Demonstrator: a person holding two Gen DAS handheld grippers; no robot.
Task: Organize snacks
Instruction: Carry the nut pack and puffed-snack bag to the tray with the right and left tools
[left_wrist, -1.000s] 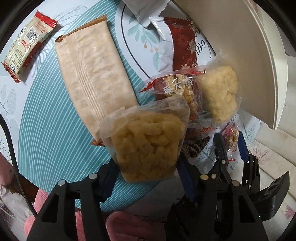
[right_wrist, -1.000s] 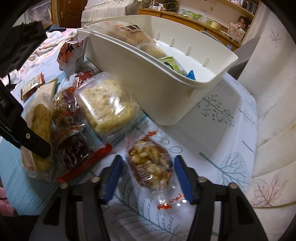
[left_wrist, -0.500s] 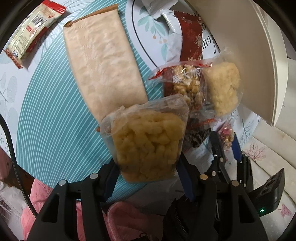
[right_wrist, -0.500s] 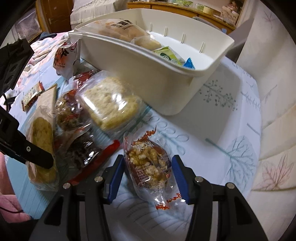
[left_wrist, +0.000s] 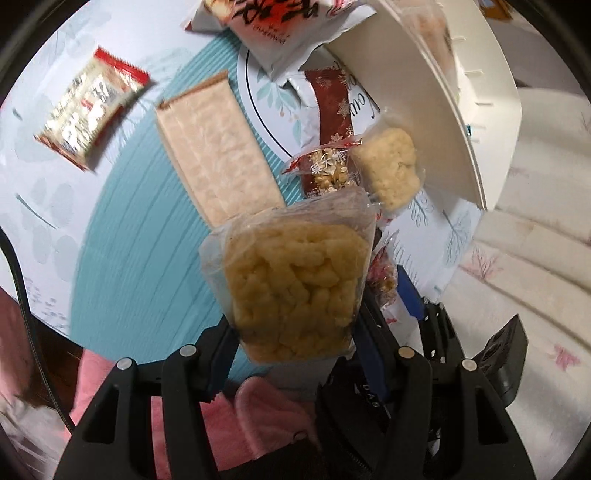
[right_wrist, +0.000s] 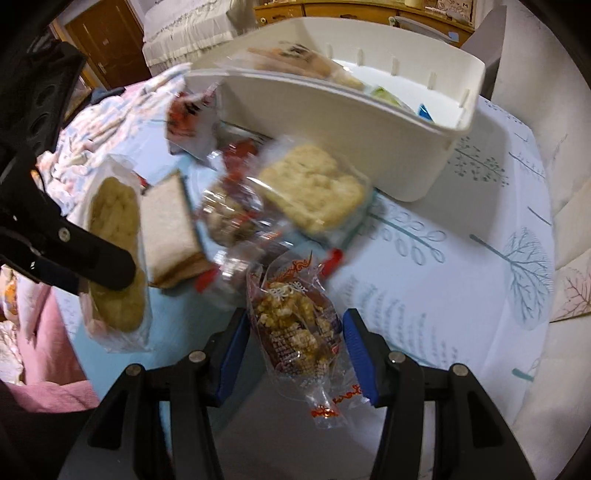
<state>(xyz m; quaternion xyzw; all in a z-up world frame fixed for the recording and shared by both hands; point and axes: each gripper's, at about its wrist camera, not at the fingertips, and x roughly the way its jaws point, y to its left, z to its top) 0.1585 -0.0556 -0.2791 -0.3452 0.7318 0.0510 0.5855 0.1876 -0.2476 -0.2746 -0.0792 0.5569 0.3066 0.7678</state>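
My left gripper (left_wrist: 293, 332) is shut on a clear bag of yellow puffed snack (left_wrist: 295, 288), held above the teal patterned tablecloth (left_wrist: 129, 240). In the right wrist view the same bag (right_wrist: 114, 258) hangs at the left under the left gripper's black finger (right_wrist: 74, 254). A clear red-printed packet of caramel-coloured clusters (right_wrist: 295, 325) is lifted off the cloth, with my right gripper (right_wrist: 295, 347) shut on it. The white plastic basket (right_wrist: 332, 122) stands behind with several snacks inside; its wall (left_wrist: 424, 110) fills the left wrist view's upper right.
On the cloth lie a long beige wafer pack (left_wrist: 218, 162), a small red-and-white bar (left_wrist: 88, 114), a square pale rice-crisp packet (right_wrist: 314, 188), a nut packet (left_wrist: 328, 173) and a red-and-white bag (left_wrist: 280, 22). Pink fabric (left_wrist: 266, 413) is below the grippers.
Both grippers have risen with their packets. The cluster packet has left the cloth. The snacks on the table look smaller and farther away, and both views have rolled a little.
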